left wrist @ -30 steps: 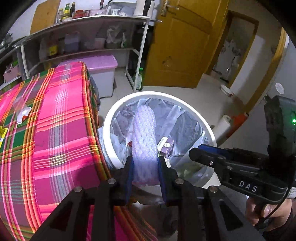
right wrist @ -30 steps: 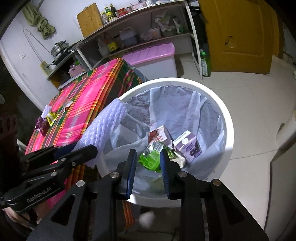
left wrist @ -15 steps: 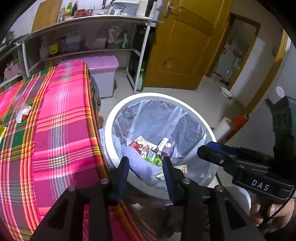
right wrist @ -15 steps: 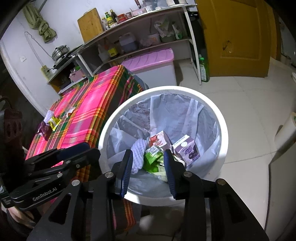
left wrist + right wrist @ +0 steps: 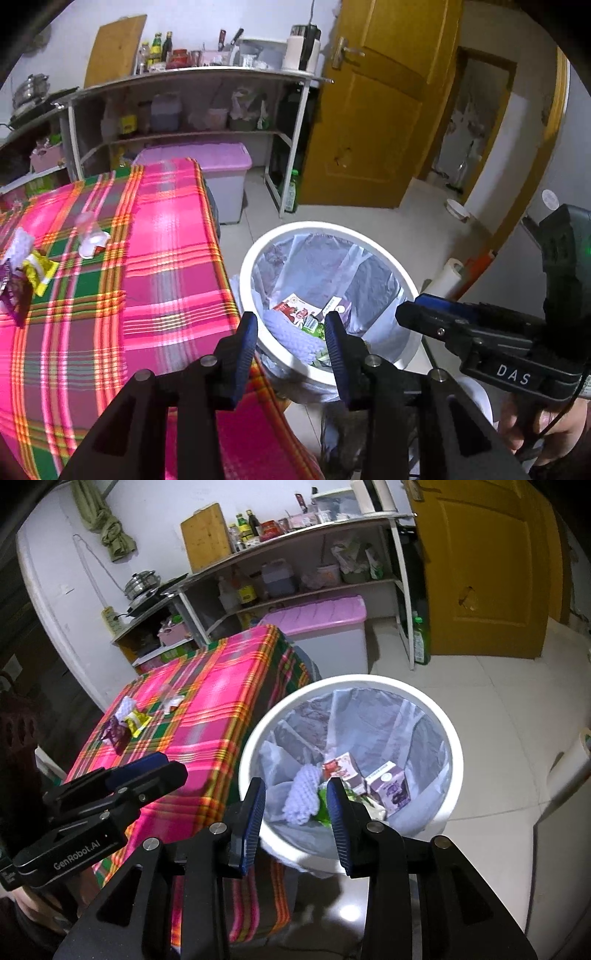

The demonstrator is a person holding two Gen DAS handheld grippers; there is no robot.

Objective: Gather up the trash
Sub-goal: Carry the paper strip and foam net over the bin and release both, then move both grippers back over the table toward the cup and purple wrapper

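A white bin (image 5: 320,226) with a clear liner stands on the floor at the table's corner. Inside it lie a pale purple foam net (image 5: 303,797), a red-and-white carton (image 5: 341,766), a purple carton (image 5: 391,786) and green wrappers. My left gripper (image 5: 290,326) hangs open above the bin's near rim with nothing between its pads. My right gripper (image 5: 295,799) is also open and empty, above the same rim. On the plaid tablecloth (image 5: 162,266) lie a yellow wrapper (image 5: 38,273), a purple wrapper (image 5: 14,299), a white foam net (image 5: 20,243) and a clear plastic piece (image 5: 92,242).
A pink-lidded storage box (image 5: 218,173) sits behind the table, under metal shelves (image 5: 192,74) full of bottles and bags. A yellow door (image 5: 373,122) stands ajar on the right. A paper roll (image 5: 445,280) lies on the tiled floor beside the bin.
The left gripper let go of the foam net, which dropped into the bin. Both grippers opened wider, rose and drew back from the bin.
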